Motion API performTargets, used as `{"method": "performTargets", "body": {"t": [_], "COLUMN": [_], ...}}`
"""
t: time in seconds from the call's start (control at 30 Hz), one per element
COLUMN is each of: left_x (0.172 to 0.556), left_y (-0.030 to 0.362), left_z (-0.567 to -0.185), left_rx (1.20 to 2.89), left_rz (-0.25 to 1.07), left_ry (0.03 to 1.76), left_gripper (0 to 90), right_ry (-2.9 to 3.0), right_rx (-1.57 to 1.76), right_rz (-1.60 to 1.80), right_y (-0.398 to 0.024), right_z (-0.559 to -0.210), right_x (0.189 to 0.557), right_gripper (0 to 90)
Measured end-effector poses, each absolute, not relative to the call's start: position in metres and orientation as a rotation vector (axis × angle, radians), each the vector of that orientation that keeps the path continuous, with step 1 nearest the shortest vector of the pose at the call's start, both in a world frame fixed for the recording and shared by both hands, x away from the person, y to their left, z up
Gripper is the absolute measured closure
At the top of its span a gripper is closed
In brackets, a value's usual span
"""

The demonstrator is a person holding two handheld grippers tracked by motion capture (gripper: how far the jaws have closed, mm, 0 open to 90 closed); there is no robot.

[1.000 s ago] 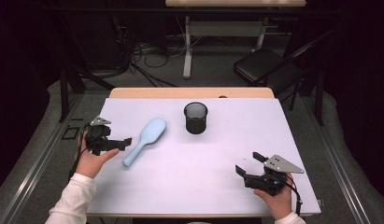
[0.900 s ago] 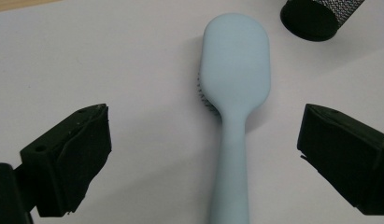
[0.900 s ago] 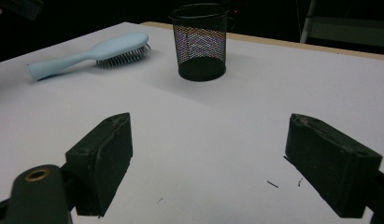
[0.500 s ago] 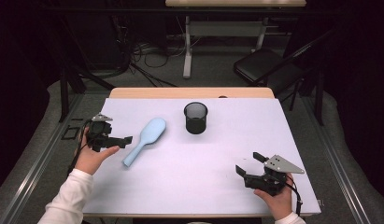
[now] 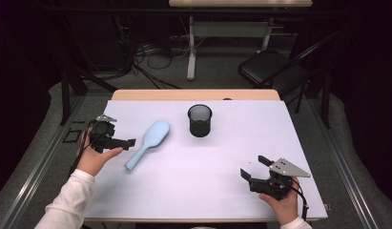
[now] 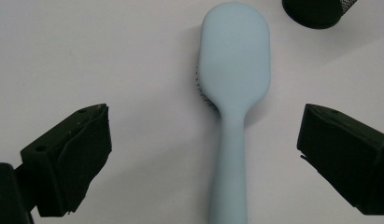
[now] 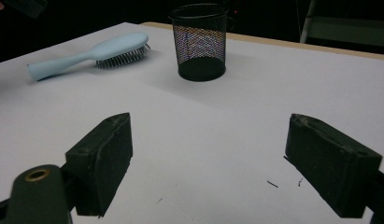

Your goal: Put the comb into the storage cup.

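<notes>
The left tool (image 5: 128,141) has moved closer to the hairbrush (image 5: 148,143), which lies on the tabletop (image 5: 222,191) beside the cup (image 5: 200,120). Both tools are open and empty; the right tool (image 5: 253,168) waits.

No text, label, brand, number or sign can be read anywhere in these views. The pale blue hairbrush (image 6: 234,93) shows a plain smooth back with no mark on it, and the black mesh cup (image 7: 199,41) at the upper middle of the right gripper view carries no label. The white table cover (image 5: 222,191) is unprinted; in the lower right of the right gripper view it bears only a few tiny dark specks, which are not letters. The grey plate on the gripper at the lower right of the high view is too small to tell whether anything is written on it.
</notes>
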State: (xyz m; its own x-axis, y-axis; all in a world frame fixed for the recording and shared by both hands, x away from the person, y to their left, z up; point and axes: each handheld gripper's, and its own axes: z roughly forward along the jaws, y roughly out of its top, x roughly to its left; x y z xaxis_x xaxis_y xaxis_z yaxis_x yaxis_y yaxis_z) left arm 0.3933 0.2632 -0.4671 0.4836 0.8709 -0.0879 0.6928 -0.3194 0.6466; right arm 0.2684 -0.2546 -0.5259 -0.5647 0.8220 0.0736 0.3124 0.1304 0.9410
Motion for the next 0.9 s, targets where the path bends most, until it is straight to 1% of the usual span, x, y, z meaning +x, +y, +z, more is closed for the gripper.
{"method": "performTargets", "body": {"t": [0.9], "left_x": [0.406], "left_y": [0.245], "left_z": [-0.478], "left_rx": [2.257], "left_rz": [0.336], "left_ry": [1.312], "left_gripper": [4.1], "right_ry": [1.945], "right_rx": [1.095], "right_rz": [1.441], "right_y": [-0.255], "right_z": [-0.527], "right_x": [0.269], "right_gripper": [14.7]}}
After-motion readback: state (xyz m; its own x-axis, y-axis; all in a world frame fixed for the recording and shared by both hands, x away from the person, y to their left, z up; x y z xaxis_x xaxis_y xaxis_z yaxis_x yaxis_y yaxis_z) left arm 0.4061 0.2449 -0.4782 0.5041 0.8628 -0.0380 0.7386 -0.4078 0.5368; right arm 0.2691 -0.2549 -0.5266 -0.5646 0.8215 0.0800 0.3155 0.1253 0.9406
